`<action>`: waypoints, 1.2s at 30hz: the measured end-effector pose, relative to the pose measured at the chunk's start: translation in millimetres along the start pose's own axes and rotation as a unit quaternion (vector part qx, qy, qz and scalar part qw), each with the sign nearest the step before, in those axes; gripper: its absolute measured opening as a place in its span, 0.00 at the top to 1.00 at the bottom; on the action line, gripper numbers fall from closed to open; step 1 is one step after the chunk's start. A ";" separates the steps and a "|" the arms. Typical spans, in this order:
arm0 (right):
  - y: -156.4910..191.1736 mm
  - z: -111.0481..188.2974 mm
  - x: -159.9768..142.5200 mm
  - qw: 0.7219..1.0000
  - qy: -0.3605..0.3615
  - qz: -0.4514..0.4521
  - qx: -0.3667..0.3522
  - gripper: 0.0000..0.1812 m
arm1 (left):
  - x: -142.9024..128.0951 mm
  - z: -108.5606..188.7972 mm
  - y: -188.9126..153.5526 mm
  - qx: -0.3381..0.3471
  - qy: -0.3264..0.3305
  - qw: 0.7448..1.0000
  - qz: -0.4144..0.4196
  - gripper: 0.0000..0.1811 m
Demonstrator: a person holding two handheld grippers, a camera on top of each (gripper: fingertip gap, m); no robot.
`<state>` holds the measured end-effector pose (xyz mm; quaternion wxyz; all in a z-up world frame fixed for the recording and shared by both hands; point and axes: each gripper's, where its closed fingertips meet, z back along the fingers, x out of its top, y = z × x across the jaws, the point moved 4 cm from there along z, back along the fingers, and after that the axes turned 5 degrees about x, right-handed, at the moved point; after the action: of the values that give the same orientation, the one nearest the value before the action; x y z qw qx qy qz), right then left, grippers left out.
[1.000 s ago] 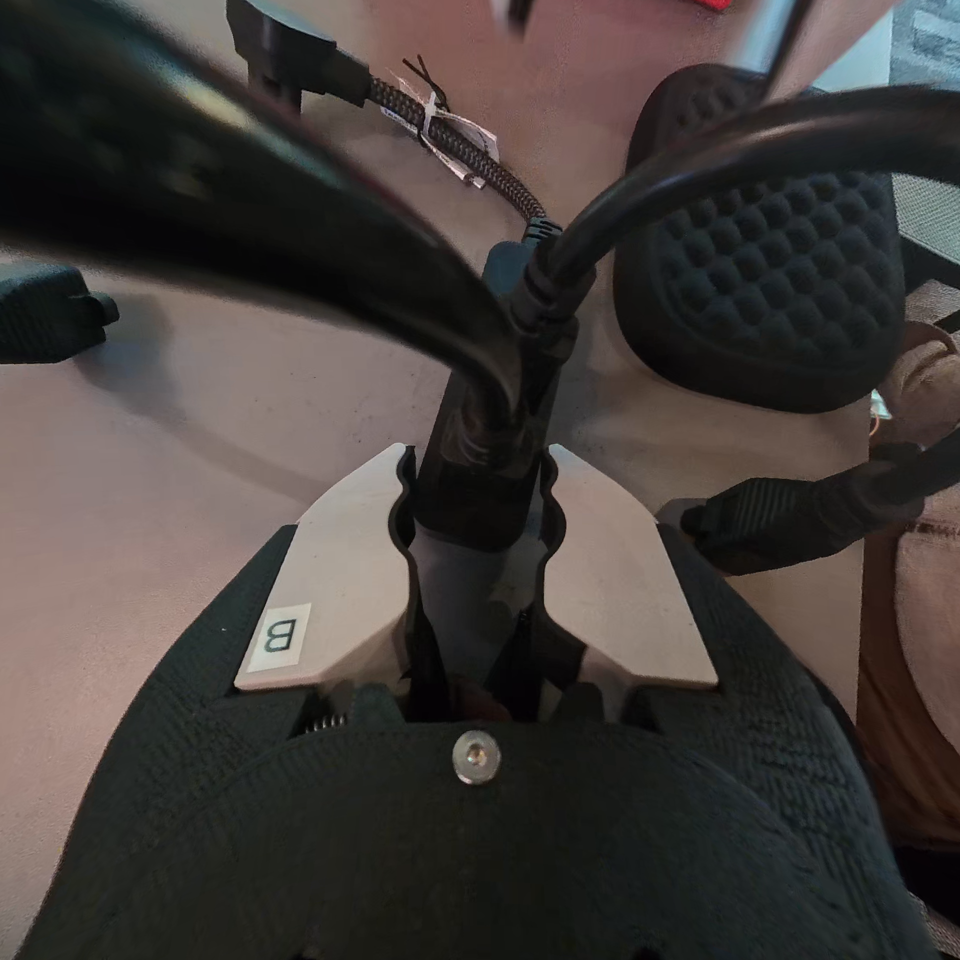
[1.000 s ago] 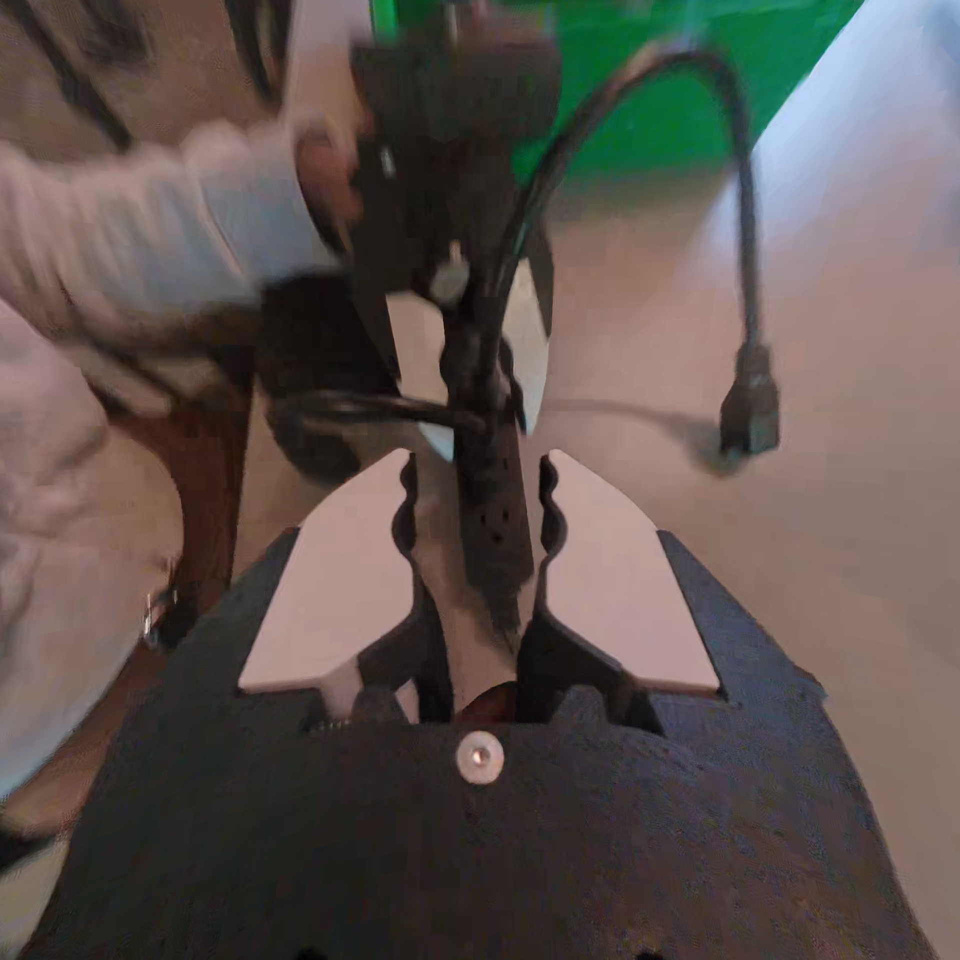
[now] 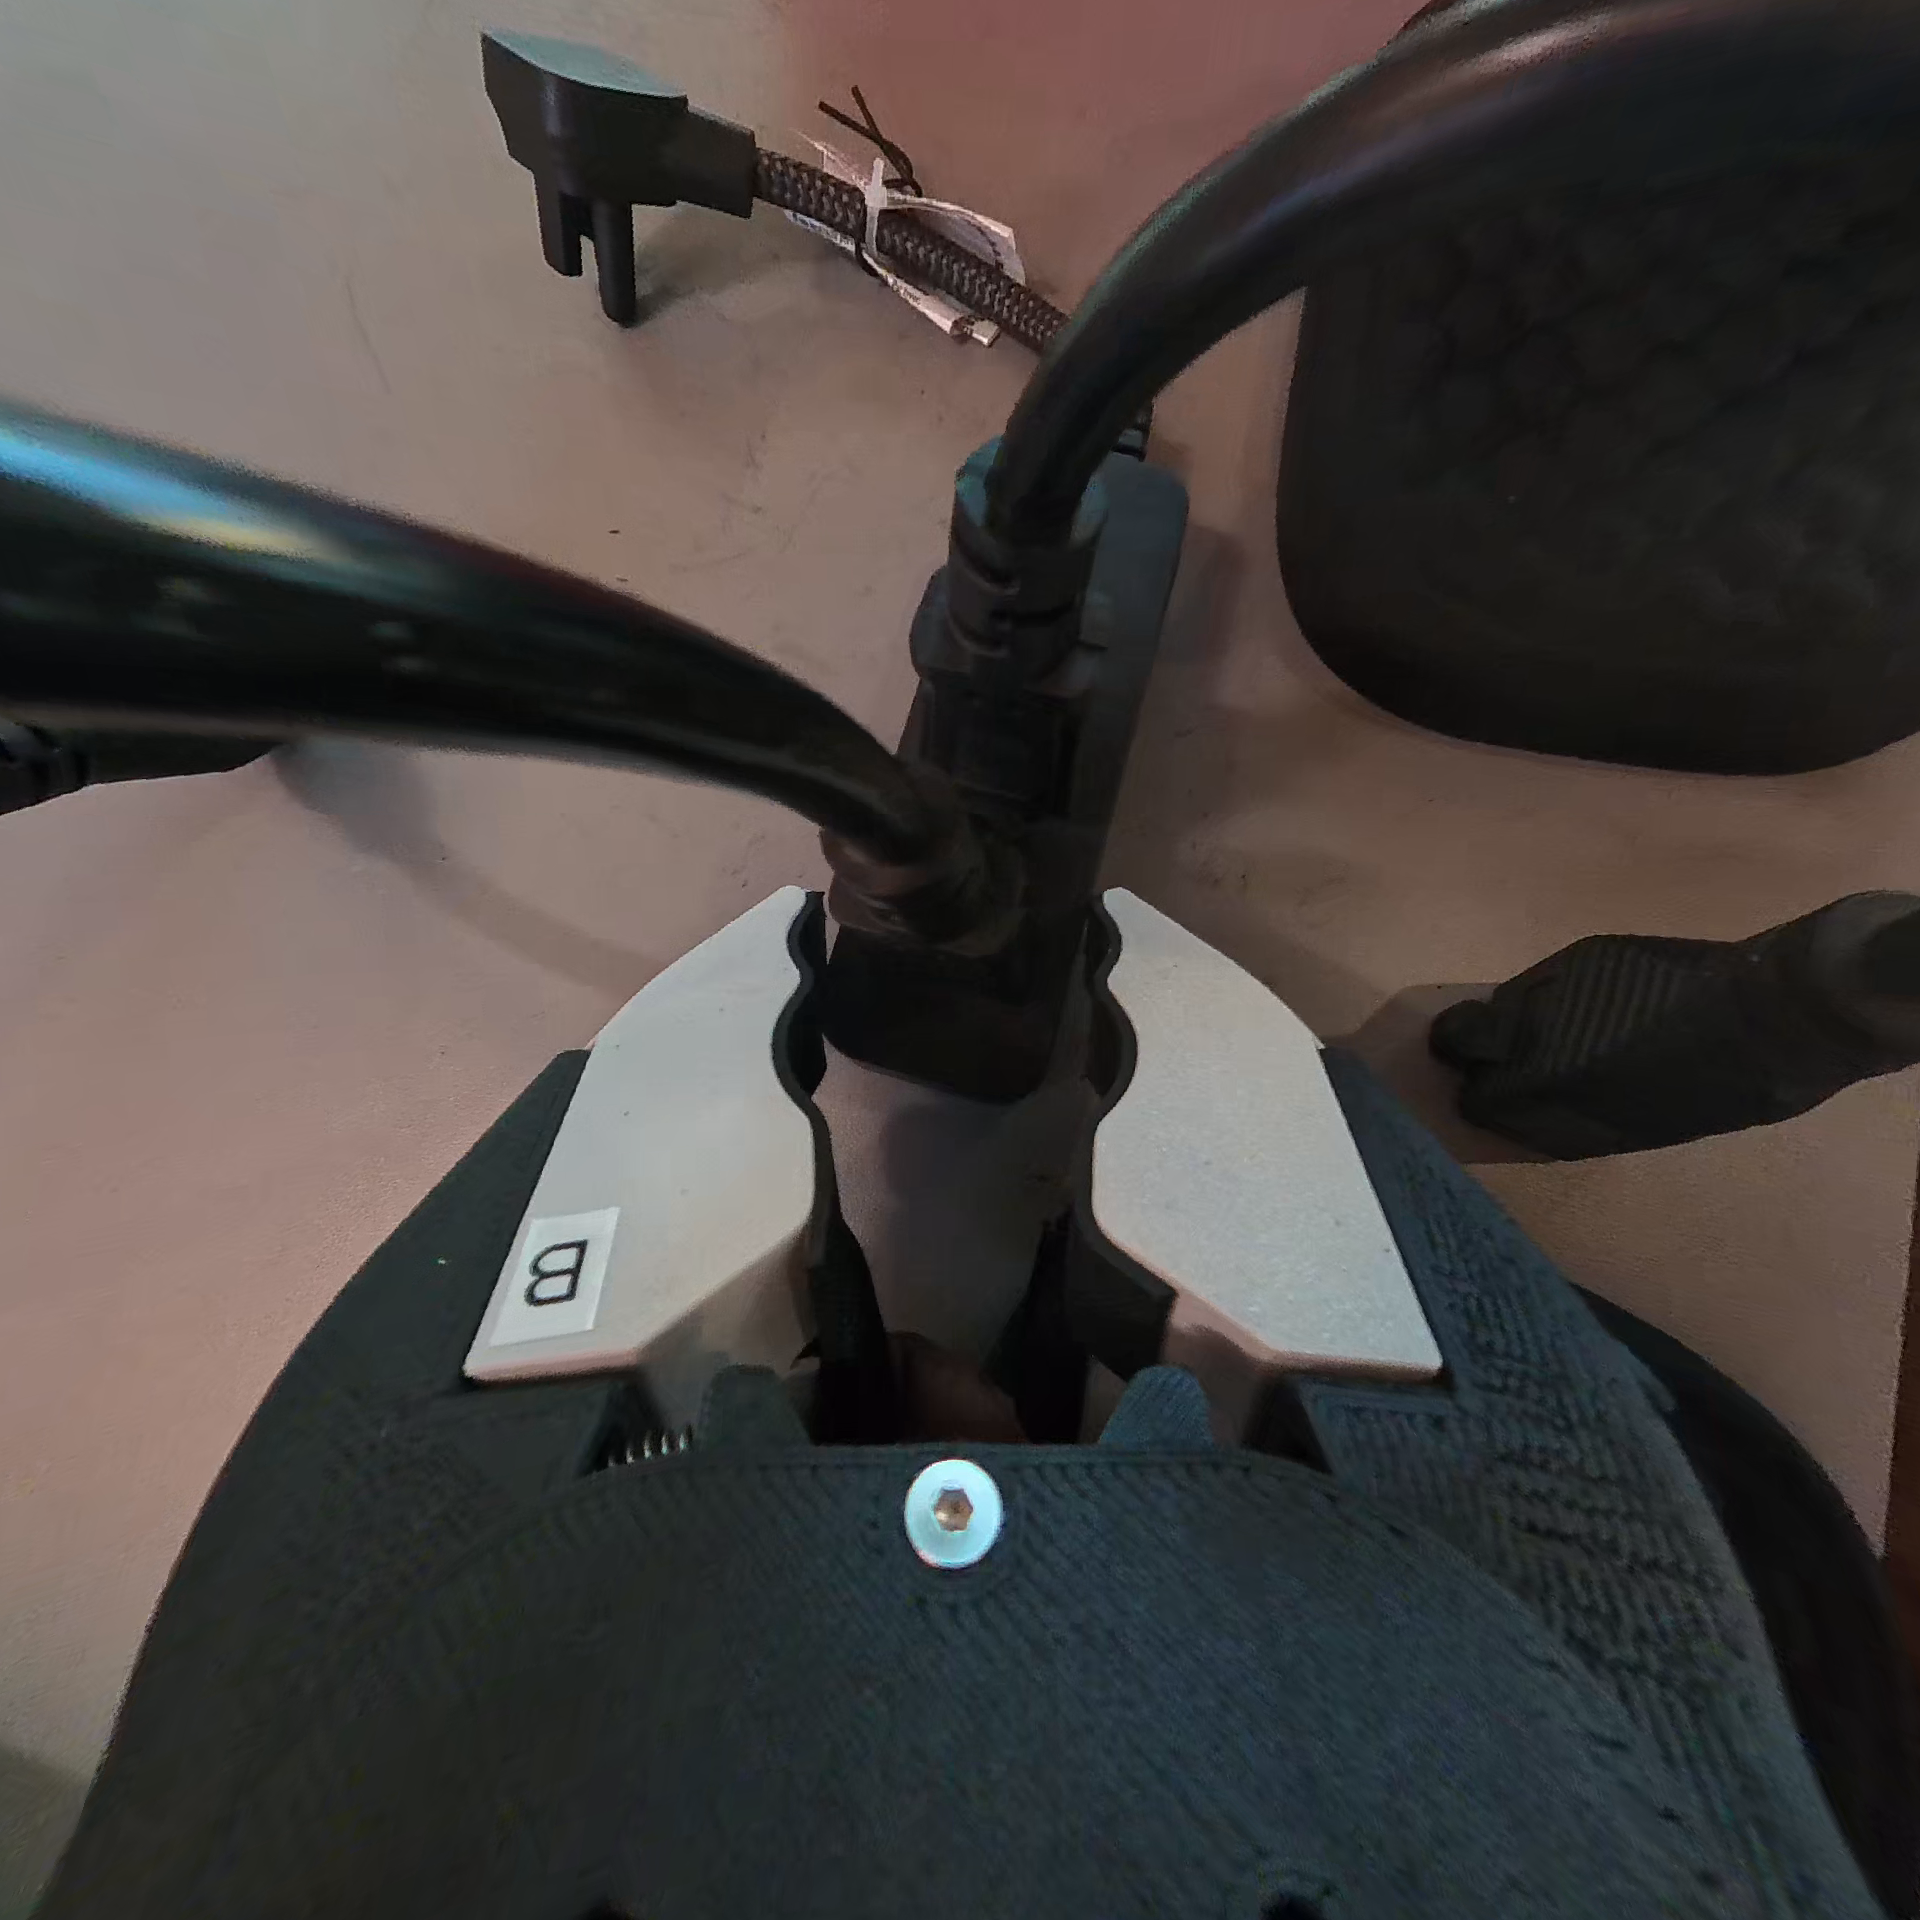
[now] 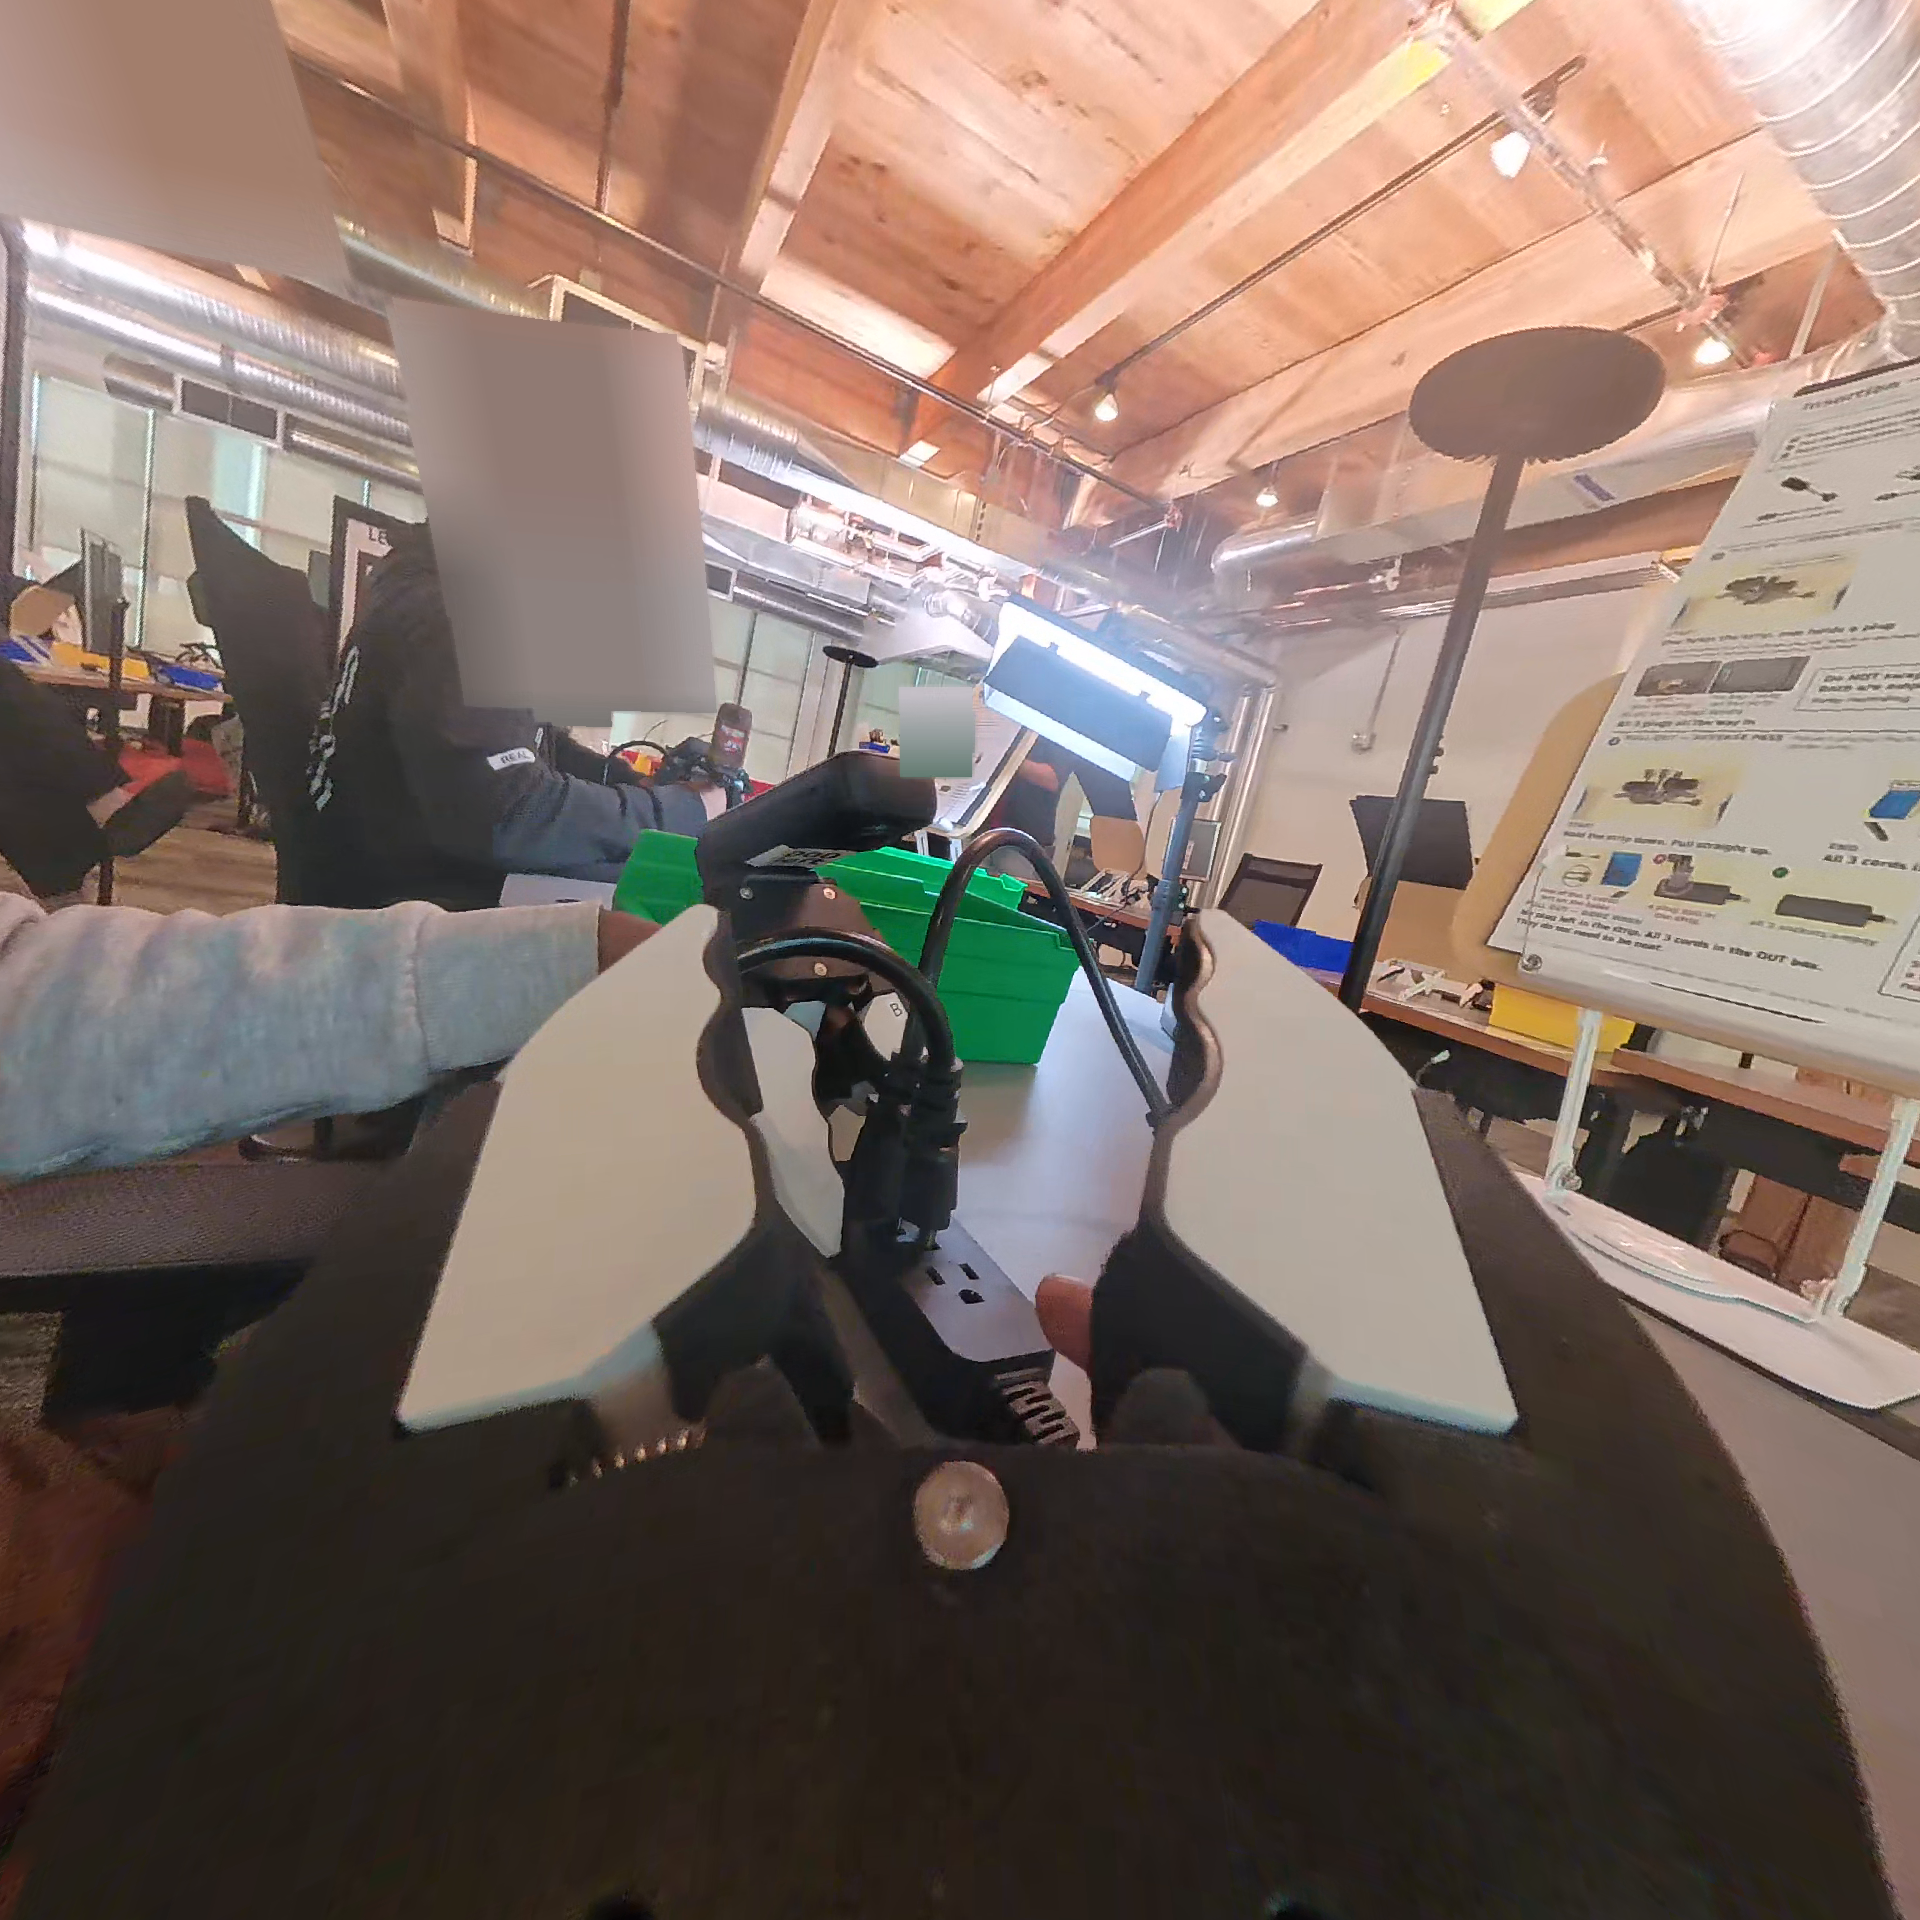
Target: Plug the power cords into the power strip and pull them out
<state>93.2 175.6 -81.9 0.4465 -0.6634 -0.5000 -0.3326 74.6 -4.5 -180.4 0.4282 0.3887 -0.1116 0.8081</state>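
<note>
While the left gripper (image 3: 951,997) clamps the black power strip (image 3: 1091,727) holding two plugs (image 3: 987,665), the right gripper (image 4: 961,1039) gapes wide, empty; writing not transcribed.

2 plugs (image 4: 902,1143) crowd the power strip (image 4: 966,1311); near outlets seem free.

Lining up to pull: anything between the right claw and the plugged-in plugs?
Nothing solid: only free sockets of the power strip lie between the right claw and the two plugs. One thin cord drapes down by its right side.
</note>
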 end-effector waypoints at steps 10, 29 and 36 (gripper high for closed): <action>10.8 -10.1 -12.7 0.996 0.069 -0.010 0.049 0.65 | -0.8 -1.0 -0.4 0.008 0.009 1.000 -0.006 0.73; 29.1 -46.6 -9.6 0.969 0.163 -0.077 0.169 0.67 | -3.6 -2.2 0.7 0.020 0.029 0.999 -0.004 0.72; 0.7 -53.6 -24.6 0.941 0.291 -0.113 0.133 0.88 | -0.3 1.1 0.1 0.027 0.005 0.999 -0.019 0.72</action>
<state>87.3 116.9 -83.6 0.6161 -0.4117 -0.4592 -0.4900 75.2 -5.3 -179.9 0.4334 0.3984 -0.0801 0.8044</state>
